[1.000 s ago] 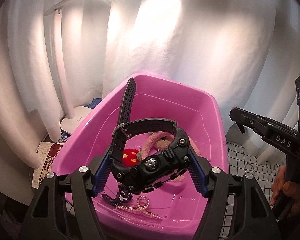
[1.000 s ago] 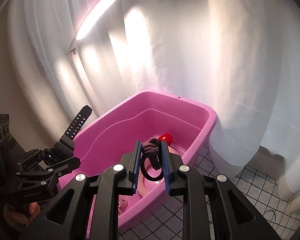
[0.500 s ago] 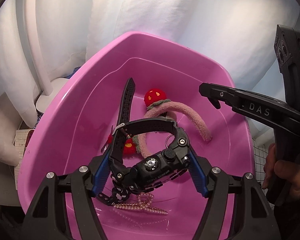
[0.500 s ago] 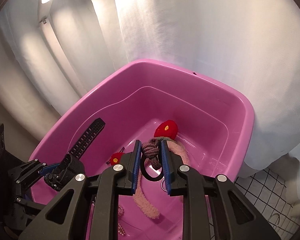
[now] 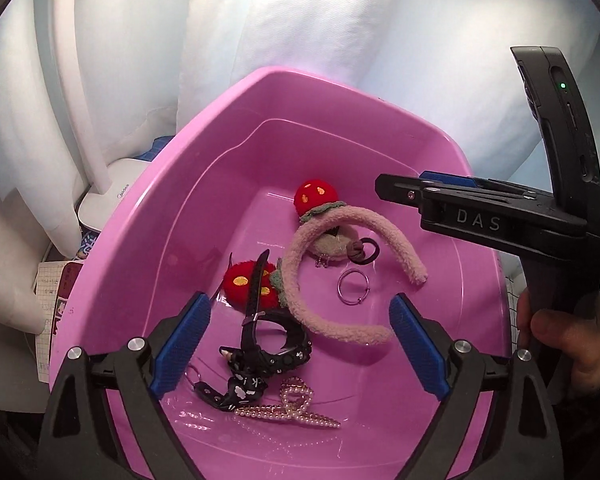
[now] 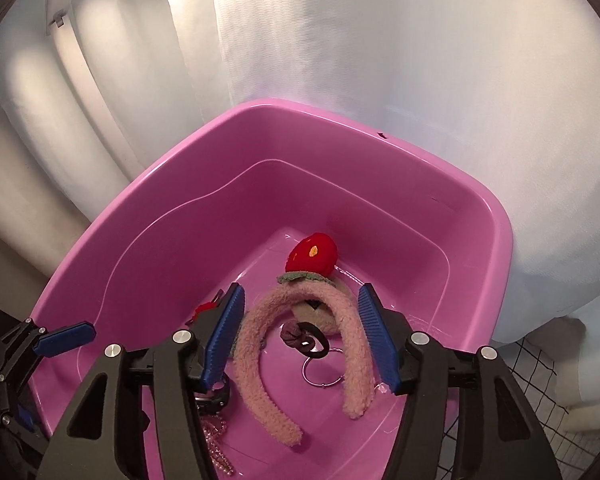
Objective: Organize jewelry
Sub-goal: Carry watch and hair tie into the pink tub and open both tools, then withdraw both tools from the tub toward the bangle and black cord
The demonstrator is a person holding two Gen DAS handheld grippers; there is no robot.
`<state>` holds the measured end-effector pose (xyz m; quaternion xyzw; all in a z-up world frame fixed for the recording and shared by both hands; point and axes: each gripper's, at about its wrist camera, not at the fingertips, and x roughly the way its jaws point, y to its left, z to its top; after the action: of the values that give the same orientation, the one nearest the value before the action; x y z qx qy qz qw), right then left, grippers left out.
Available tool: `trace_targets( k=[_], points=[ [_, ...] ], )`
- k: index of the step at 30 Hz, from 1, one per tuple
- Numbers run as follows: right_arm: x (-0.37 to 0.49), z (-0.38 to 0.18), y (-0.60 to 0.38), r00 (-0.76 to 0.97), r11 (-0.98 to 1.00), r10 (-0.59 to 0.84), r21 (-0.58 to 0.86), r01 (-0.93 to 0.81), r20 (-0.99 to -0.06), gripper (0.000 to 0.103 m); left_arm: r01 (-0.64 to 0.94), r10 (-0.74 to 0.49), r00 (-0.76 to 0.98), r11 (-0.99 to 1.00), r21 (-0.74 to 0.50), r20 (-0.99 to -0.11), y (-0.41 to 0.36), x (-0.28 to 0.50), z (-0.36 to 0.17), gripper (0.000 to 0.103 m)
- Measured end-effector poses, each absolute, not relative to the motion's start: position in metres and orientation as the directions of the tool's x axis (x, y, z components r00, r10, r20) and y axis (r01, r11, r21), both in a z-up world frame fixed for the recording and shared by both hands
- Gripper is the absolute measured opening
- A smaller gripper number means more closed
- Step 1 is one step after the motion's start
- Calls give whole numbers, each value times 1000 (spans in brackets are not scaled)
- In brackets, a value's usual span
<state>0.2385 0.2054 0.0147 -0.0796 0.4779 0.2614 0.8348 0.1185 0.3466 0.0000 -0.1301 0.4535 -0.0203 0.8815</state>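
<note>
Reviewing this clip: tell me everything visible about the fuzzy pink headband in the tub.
The pink headband is an open arc covered in fuzzy, fleece-like fabric, lying flat on the floor of the pink tub. Two red plush strawberries with yellow spots and green leaf collars sit on it, one toward the far wall, one nearer the black watch, whose strap crosses that berry. A dark hair tie and a thin metal ring lie inside its curve. No gripper touches it.

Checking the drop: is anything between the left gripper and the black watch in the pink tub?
Nothing visible. The left gripper, its jaws opening, hangs over the black watch, which lies on the floor of the pink tub beside the fuzzy headband, clear of both pads.
</note>
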Motion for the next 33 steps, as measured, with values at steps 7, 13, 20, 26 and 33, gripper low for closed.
trace_targets(
  k=[7, 13, 20, 26, 33],
  points=[
    [237, 13, 202, 401, 854, 360, 124, -505, -842, 58, -103, -146, 586, 962, -252, -797, 350, 113, 0, 89],
    [232, 17, 200, 399, 855, 367, 136, -501, -840, 58, -101, -134, 596, 966, -240, -791, 348, 107, 4, 89],
    [232, 20, 202, 406, 853, 370, 133, -504, -836, 59, -112, -124, 605, 965, -239, -786, 349, 101, 7, 89],
    [226, 28, 201, 424, 855, 374, 131, -501, -825, 61, -121, -119, 613, 963, -241, -781, 350, 94, 9, 89],
    [213, 40, 195, 455, 863, 384, 137, -487, -804, 62, -108, -117, 633, 966, -237, -765, 350, 84, 17, 89]
  ],
)
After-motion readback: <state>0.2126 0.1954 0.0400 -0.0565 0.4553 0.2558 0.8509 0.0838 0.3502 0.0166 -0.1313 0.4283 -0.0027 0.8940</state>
